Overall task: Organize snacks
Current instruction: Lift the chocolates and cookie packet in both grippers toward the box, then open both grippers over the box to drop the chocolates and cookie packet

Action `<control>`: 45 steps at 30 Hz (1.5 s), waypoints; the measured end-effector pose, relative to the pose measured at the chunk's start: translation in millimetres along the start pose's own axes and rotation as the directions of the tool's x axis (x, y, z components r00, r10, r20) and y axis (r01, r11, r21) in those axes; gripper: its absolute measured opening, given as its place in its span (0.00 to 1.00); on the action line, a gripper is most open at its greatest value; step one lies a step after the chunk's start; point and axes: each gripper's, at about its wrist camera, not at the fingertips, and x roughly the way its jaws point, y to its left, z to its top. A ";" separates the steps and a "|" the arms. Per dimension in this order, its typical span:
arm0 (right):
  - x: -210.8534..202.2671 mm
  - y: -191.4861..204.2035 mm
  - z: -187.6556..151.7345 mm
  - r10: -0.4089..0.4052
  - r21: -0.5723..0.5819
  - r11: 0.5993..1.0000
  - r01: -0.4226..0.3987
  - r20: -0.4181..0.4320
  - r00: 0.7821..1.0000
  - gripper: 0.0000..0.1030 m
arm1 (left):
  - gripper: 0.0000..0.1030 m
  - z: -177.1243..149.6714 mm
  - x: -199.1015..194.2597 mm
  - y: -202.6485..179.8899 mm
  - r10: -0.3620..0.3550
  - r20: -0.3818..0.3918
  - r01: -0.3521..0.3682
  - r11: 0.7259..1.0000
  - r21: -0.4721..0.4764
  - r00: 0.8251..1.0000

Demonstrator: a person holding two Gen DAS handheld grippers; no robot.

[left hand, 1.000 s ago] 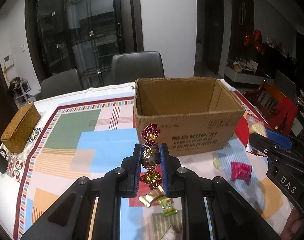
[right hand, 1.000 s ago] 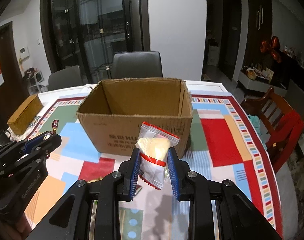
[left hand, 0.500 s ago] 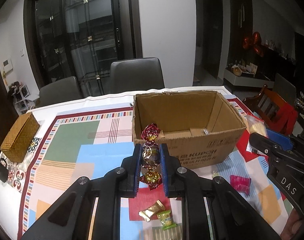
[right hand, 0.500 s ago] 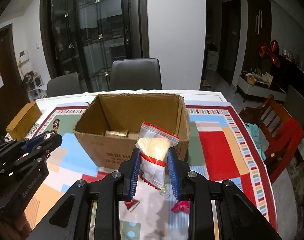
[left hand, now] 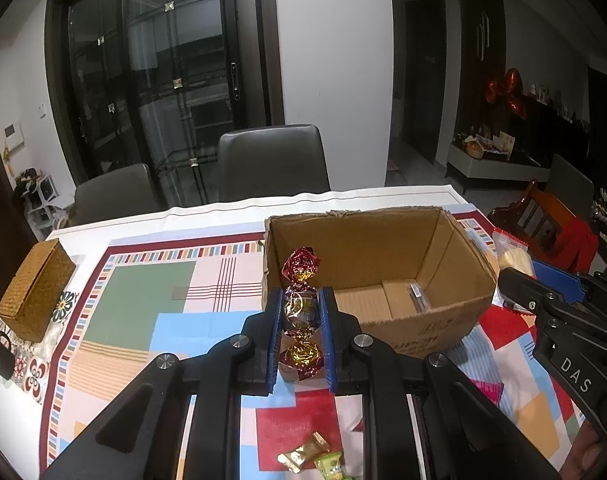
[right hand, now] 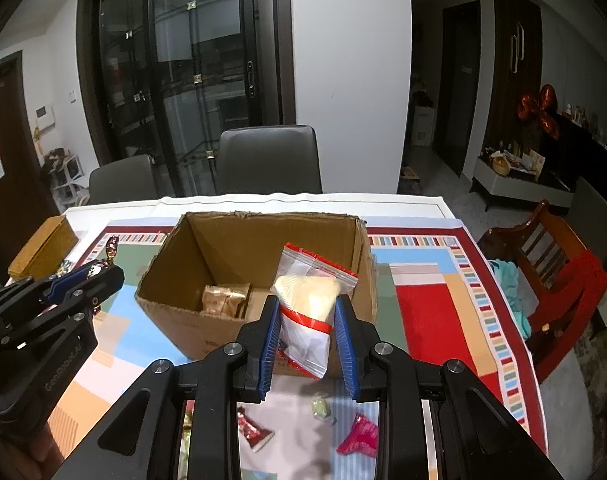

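An open cardboard box [left hand: 455, 320] stands on the patterned tablecloth; it also shows in the right wrist view [right hand: 171, 320]. My left gripper [left hand: 301, 320] is shut on a foil candy string [left hand: 301, 308], red and gold, held upright just before the box's near left corner. My right gripper [right hand: 307, 320] is shut on a clear snack bag [right hand: 307, 304] with a red zip strip, held above the box's near wall. A gold packet [right hand: 225, 300] lies inside the box.
Loose candies lie on the cloth near me: gold and green ones [left hand: 311, 458], a red one [right hand: 255, 434], a pink one [right hand: 357, 440]. A woven box [left hand: 35, 288] sits at the far left. Grey chairs [left hand: 273, 160] stand behind the table, a wooden chair [right hand: 555, 264] to the right.
Both grippers have risen and moved forward toward the box, so its inside and the gold packet now show. Each still holds its snack.
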 end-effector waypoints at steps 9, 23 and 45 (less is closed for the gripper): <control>17.7 0.6 18.0 -0.001 -0.008 1.000 0.001 0.000 1.000 0.28 | 0.18 12.6 15.5 0.7 -0.003 -0.001 0.003 1.000 0.001 1.000; 43.7 1.4 34.7 0.002 -0.011 1.000 -0.002 -0.005 1.000 0.28 | 0.18 34.7 52.3 1.8 -0.012 -0.011 0.012 1.000 0.001 1.000; 69.4 1.9 41.4 0.015 -0.015 1.000 -0.015 -0.047 0.999 0.58 | 0.51 31.6 72.1 11.7 -0.035 -0.042 0.033 0.999 -0.038 0.999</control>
